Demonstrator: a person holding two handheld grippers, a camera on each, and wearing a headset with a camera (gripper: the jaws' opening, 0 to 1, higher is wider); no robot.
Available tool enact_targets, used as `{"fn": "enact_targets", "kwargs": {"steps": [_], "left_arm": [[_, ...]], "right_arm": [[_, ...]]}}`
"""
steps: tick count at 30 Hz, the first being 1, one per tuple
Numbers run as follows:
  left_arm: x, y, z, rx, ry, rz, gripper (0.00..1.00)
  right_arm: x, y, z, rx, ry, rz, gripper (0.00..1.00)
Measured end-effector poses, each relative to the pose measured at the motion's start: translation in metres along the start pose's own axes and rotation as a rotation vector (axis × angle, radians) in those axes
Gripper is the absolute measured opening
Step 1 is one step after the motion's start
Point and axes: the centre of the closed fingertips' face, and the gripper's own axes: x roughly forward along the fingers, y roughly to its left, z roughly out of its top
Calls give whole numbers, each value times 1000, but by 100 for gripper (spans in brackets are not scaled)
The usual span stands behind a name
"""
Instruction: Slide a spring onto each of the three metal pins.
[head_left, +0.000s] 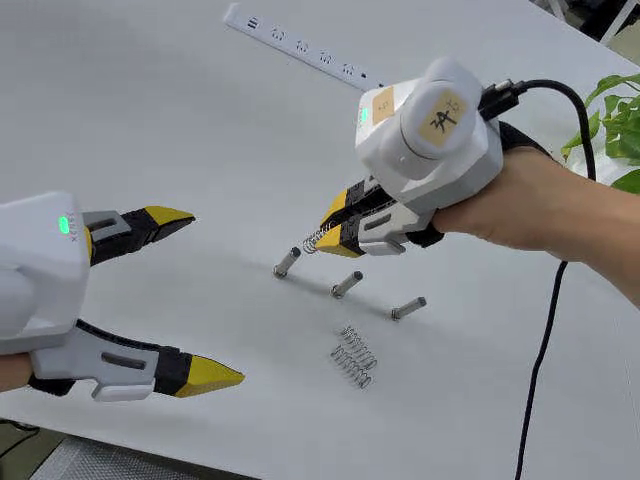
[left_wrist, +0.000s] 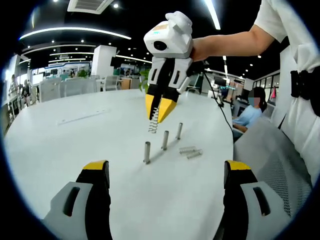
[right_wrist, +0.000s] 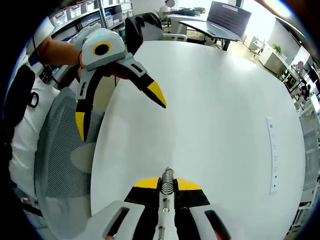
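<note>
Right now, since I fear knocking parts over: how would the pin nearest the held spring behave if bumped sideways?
The pin by the spring stands tall and slim on the smooth table with no holder showing, so a sideways bump would probably tip it. It is round, so once down it would likely roll. It looks like solid metal: stiff, not fragile.

A broad white table (head_left: 150, 120) spreads across the head view, with a white power strip (head_left: 300, 45) lying flat near its far edge (sockets in one row). Green plant leaves (head_left: 620, 120) poke in at the right edge. In the right gripper view a grey mesh chair (right_wrist: 60, 165) stands just beside the table, and a dark monitor (right_wrist: 229, 17) sits on a desk beyond. In the left gripper view a seated person (left_wrist: 250, 112) is behind the table, under long ceiling lights (left_wrist: 75, 31).
</note>
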Motion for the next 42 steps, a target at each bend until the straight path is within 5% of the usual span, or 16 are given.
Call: {"fn": "enact_targets", "kwargs": {"steps": [42], "left_arm": [[4,-6,-4,-35,-13,-30,95]], "right_arm": [[19,-1,-2,-19,42,26,7]]}}
